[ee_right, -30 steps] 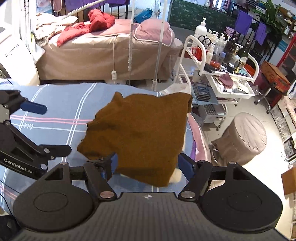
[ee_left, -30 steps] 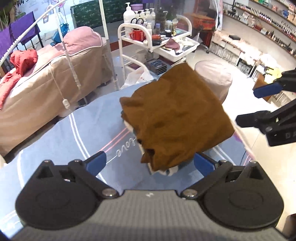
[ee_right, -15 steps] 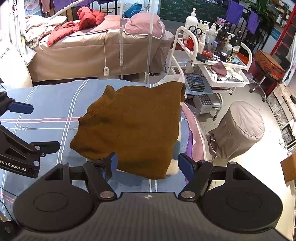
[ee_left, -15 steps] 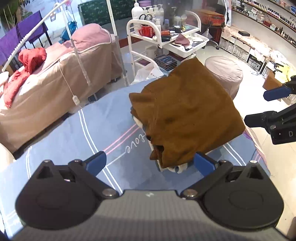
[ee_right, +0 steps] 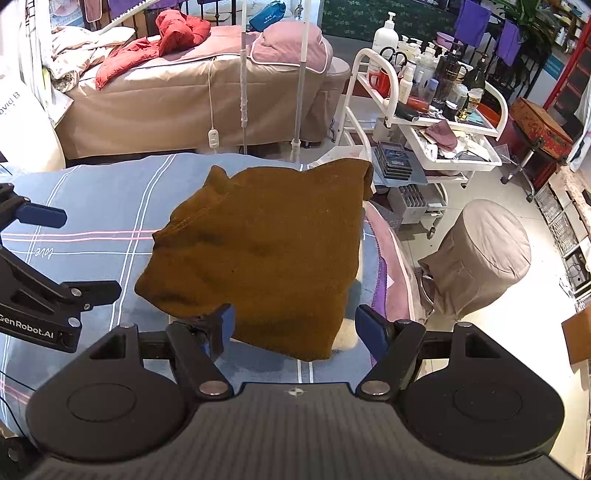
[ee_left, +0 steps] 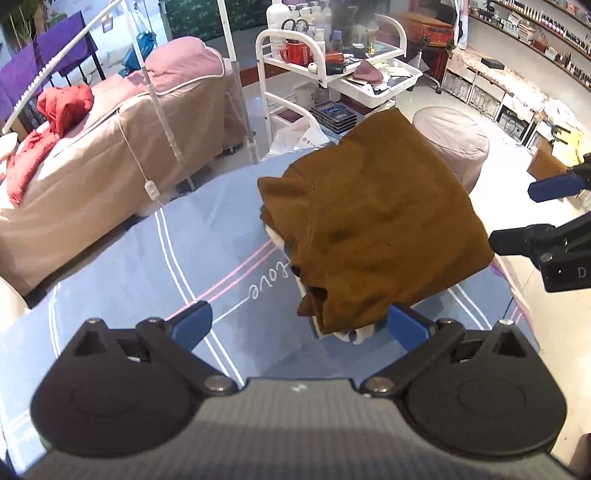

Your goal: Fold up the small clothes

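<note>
two hand-held grippers hover with jaws spread and empty. the left hand-held gripper (ee_left: 299,326) sits over bare blue striped bed sheet (ee_left: 147,258), roomy toward the left. the folded brown knit garment (ee_right: 258,243) lies near the sheet's right edge, one corner overhanging the far edge. the right hand-held gripper (ee_right: 295,326) straddles its near edge; a grey round stool (ee_right: 480,254) stands beyond.

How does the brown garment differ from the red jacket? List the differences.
The brown garment is folded into a flat, roughly square stack; the red jacket lies crumpled in a heap. The brown garment sits in the foreground on the striped blue sheet; the red jacket is farther back on the beige bed. Both are cloth, resting on a covered surface with nothing holding them.
</note>
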